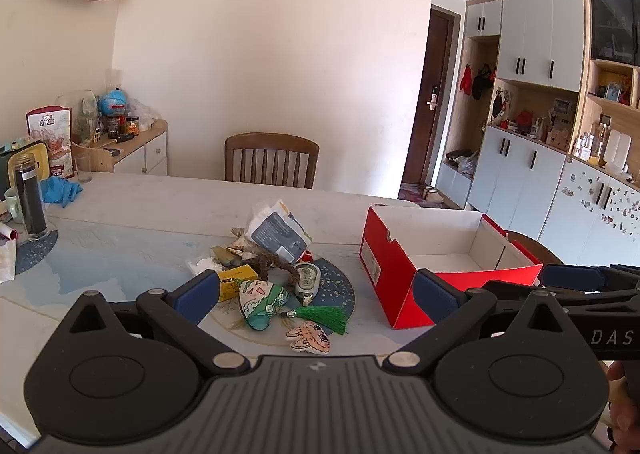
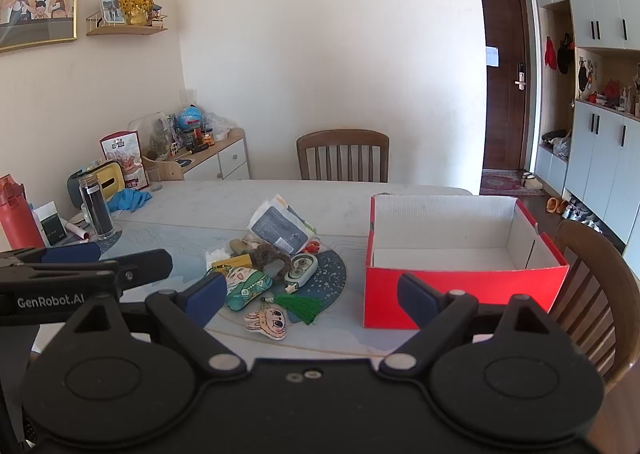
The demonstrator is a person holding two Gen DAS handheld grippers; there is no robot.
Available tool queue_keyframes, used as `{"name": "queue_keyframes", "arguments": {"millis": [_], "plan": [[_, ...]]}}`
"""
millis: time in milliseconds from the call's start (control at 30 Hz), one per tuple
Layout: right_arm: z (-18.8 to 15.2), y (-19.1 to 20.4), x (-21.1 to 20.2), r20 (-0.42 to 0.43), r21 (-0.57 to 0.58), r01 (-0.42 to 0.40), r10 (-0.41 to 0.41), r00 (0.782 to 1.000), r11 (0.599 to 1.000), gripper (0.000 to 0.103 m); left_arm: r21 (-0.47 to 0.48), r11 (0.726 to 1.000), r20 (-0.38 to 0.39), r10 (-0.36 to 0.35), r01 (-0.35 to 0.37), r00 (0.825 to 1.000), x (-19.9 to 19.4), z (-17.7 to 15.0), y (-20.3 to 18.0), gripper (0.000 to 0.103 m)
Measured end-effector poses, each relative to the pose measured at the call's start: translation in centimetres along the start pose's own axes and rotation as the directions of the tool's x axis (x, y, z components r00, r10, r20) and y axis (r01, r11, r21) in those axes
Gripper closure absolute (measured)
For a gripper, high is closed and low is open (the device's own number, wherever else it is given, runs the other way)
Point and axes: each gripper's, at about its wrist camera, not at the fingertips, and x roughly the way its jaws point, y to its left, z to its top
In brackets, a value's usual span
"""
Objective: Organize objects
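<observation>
A heap of small objects lies mid-table on a round blue mat (image 1: 340,286): a green stuffed charm (image 1: 262,304) with a green tassel (image 1: 324,319), a bunny-faced charm (image 1: 309,339), a yellow box (image 1: 236,282), a white oval gadget (image 1: 307,279), a brown hair tie (image 1: 276,266) and a grey packet (image 1: 278,235). The same heap (image 2: 276,266) shows in the right wrist view. An empty red box (image 1: 444,250) (image 2: 460,250) stands to its right. My left gripper (image 1: 316,294) is open, short of the heap. My right gripper (image 2: 312,294) is open too, holding nothing.
A dark glass jar (image 2: 96,206), blue gloves (image 2: 130,199) and a red bottle (image 2: 16,214) sit at the table's left end. Wooden chairs stand behind the table (image 2: 343,156) and at its right (image 2: 592,294). A cluttered sideboard (image 2: 216,158) lines the wall.
</observation>
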Motion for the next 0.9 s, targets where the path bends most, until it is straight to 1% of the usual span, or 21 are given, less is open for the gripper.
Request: {"name": "queue_keyframes", "arguments": {"millis": [367, 433, 533, 700, 900], "plan": [[0.2, -0.1, 0.0, 0.004, 0.018, 0.000, 0.000, 1.000, 1.000, 0.011, 0.009, 1.000, 0.008, -0.024, 0.024, 1.000, -0.7, 0.1, -0.3, 0.000], [0.2, -0.1, 0.0, 0.007, 0.022, 0.014, -0.015, 1.000, 1.000, 0.011, 0.012, 0.999, 0.009, -0.031, 0.031, 0.999, -0.8, 0.2, -0.3, 0.000], [0.3, -0.1, -0.1, 0.011, 0.022, 0.012, -0.013, 1.000, 1.000, 0.011, 0.015, 0.999, 0.014, -0.037, 0.037, 0.999, -1.0, 0.4, -0.3, 0.000], [0.6, -0.2, -0.1, 0.019, 0.017, 0.015, -0.015, 1.000, 1.000, 0.011, 0.031, 0.999, 0.029, -0.038, 0.037, 0.999, -1.4, 0.7, -0.6, 0.000], [0.7, -0.3, -0.2, 0.023, 0.019, 0.011, -0.011, 1.000, 1.000, 0.011, 0.033, 0.998, 0.029, -0.059, 0.058, 0.998, -1.7, 0.8, -0.5, 0.000]]}}
